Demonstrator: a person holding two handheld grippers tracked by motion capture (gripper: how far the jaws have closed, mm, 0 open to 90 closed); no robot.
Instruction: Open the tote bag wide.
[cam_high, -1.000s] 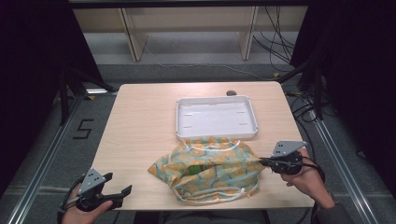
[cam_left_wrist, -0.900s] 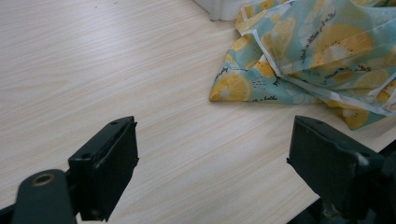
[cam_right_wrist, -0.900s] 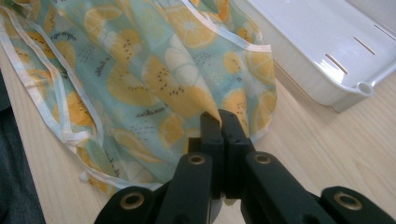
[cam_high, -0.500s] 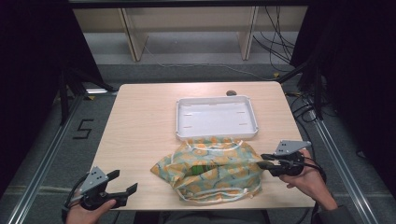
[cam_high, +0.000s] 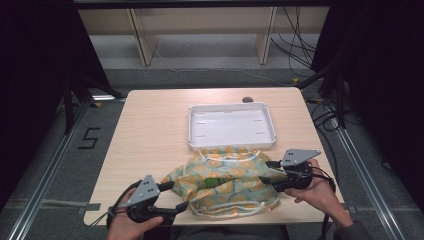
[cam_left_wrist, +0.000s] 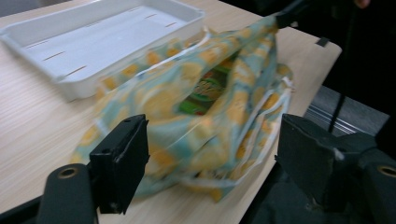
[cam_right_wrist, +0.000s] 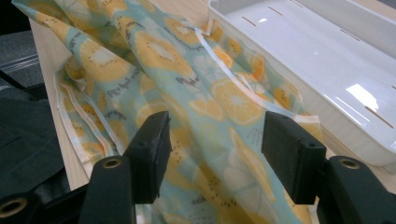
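The left tongs (cam_high: 176, 196) have moved in from the near left corner of the tabletop (cam_high: 150, 130) and now sit just beside the left end of the fruit-print bag (cam_high: 225, 182). Their jaws have just been closing a little, but they are apart and hold nothing; in the left gripper view the bag (cam_left_wrist: 196, 107) lies past the jaws, not between them. The right tongs (cam_high: 267, 171) were clamped on the right end of the bag a second ago. Their jaws have just been opening. In the right gripper view the bag (cam_right_wrist: 201, 93) lies between the wide jaws and under them, and the pads do not press on it, so the bag has been let go.

I think this means the right side is done with its grip and the left side is coming in to take its turn at the bag.

The bag lies near the front edge of the tabletop, in the middle, right in front of the white tray (cam_high: 231, 126), and its far side touches the tray's near wall. It is thin and see-through, light blue with orange and yellow fruit slices and a white band along its edges. It looks soft and crumpled. Something green with a label (cam_left_wrist: 205, 91) shows through it.
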